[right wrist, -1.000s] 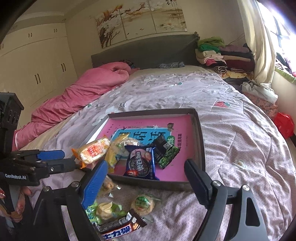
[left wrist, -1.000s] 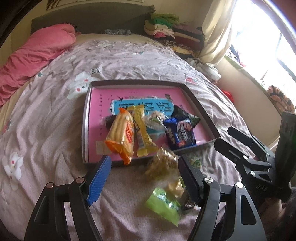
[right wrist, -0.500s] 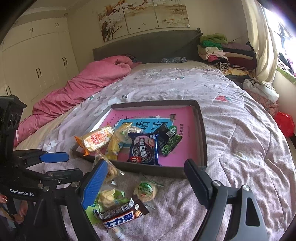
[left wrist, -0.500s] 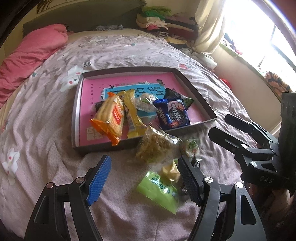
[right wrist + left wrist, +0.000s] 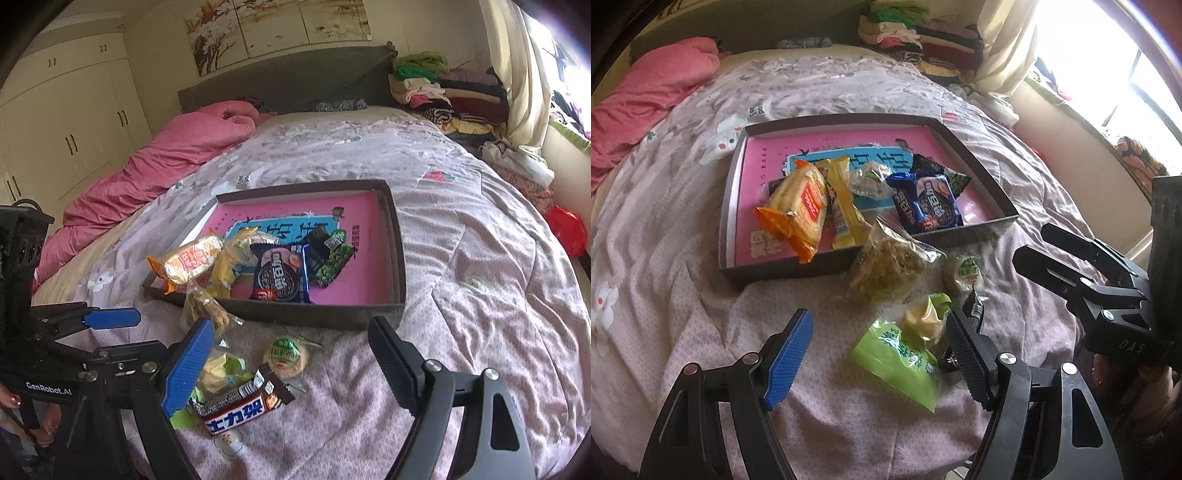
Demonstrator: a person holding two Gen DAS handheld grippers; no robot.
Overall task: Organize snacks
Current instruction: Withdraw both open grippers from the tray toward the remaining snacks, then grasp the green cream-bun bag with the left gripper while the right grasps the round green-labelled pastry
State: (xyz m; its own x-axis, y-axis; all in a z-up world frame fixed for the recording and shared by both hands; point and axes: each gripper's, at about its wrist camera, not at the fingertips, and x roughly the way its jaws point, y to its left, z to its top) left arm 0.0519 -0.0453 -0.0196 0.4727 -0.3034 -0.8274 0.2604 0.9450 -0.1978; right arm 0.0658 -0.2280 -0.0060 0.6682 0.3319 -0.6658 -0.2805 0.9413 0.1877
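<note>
Setting: a bedroom, with a bed under a lilac floral quilt (image 5: 683, 258) serving as the work surface.

Left gripper (image 5: 879, 354): jaws standing wide and released, nothing between the pads, hovering over the loose snacks in front of the tray. Right gripper (image 5: 291, 354): likewise spread and empty, pointing at the same cluster.

Loose items lying on the quilt: a lime-green packet (image 5: 897, 365) just beside the left gripper's dark finger (image 5: 967, 362); a pale yellow sweet (image 5: 921, 319); a round green-labelled sweet (image 5: 286, 354); a brown chocolate bar (image 5: 243, 402); a clear bag of crumbly snack (image 5: 890, 266) leaning against the tray's near wall.

Handling advice, as a judgement: the packets are lying touching or overlapping, so centring on one wrapper and gripping its body rather than a crinkled edge should be avoiding a double pick.

Container: a shallow dark tray (image 5: 975, 166) with a pink printed floor, holding an orange biscuit pack (image 5: 801, 206) overhanging the near wall, a yellow bar (image 5: 846, 210), a clear-wrapped sweet (image 5: 870, 181), a blue cookie pack (image 5: 927, 203) and a dark green-pea packet (image 5: 332, 258).
</note>
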